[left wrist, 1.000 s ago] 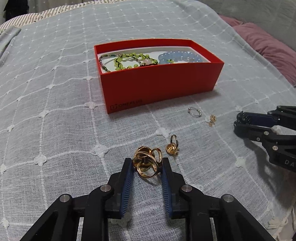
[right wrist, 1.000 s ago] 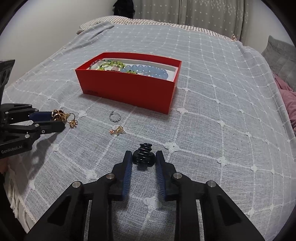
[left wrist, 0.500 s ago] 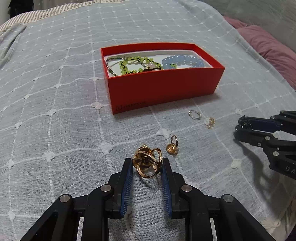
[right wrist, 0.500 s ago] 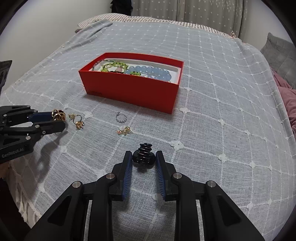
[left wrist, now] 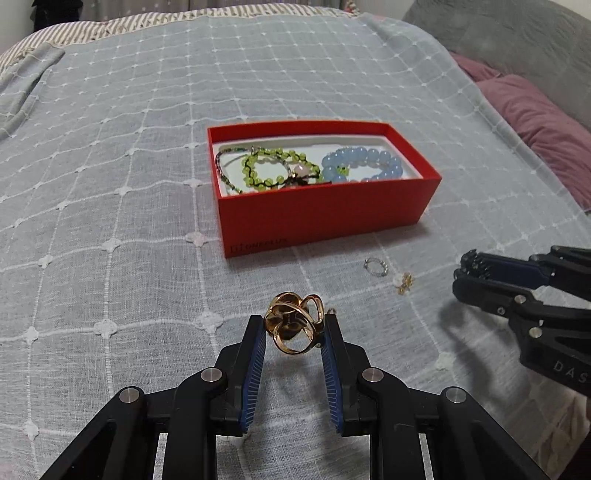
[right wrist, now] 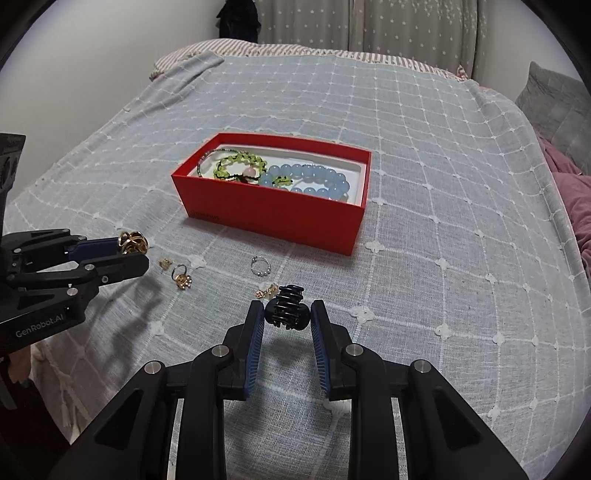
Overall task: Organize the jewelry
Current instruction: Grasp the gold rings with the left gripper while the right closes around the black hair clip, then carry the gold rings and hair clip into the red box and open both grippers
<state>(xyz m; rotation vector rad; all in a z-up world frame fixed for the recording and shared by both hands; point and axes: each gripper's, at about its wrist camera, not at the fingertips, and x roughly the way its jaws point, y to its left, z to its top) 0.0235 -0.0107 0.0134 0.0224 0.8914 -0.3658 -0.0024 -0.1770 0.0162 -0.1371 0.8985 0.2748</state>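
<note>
The left gripper (left wrist: pixel 294 328) is clamped on a gold openwork ornament (left wrist: pixel 294 322), pinched between the tips of its blue pads and held clear of the bedspread (left wrist: pixel 110 184). The right gripper (right wrist: pixel 287 314) is likewise closed on a small black claw clip (right wrist: pixel 287 312), gripped at its fingertips above the cloth. Ahead of both lies the red box (right wrist: pixel 273 212), open-topped, with a green bead bracelet (right wrist: pixel 240 166) and a pale blue bead bracelet (right wrist: pixel 310 179) on its white lining, plus a thin dark beaded strand (left wrist: pixel 223 173) at the left end. Between the grippers and the box, loose pieces lie on the cloth: a small silver ring (right wrist: pixel 260 266) just in front of the box, a tiny gold charm (right wrist: pixel 266 291) near the claw clip, a gold ring with a round top (right wrist: pixel 181 278) and another little gold piece (right wrist: pixel 165 263) just beside the left gripper's tip. The surface is a bed covered in grey-blue fabric with a white grid and small flower knots; a striped sheet (right wrist: pixel 258 50) shows at the far edge, curtains (right wrist: pixel 369 26) hang behind, and a mauve cushion (left wrist: pixel 535 122) and a grey pillow (right wrist: pixel 550 96) sit on the right. The box's near wall carries faint lettering — too dim to read — and the smallest gold pieces are too small to identify. In the left wrist view the right gripper's body is cut off by the frame edge.
</note>
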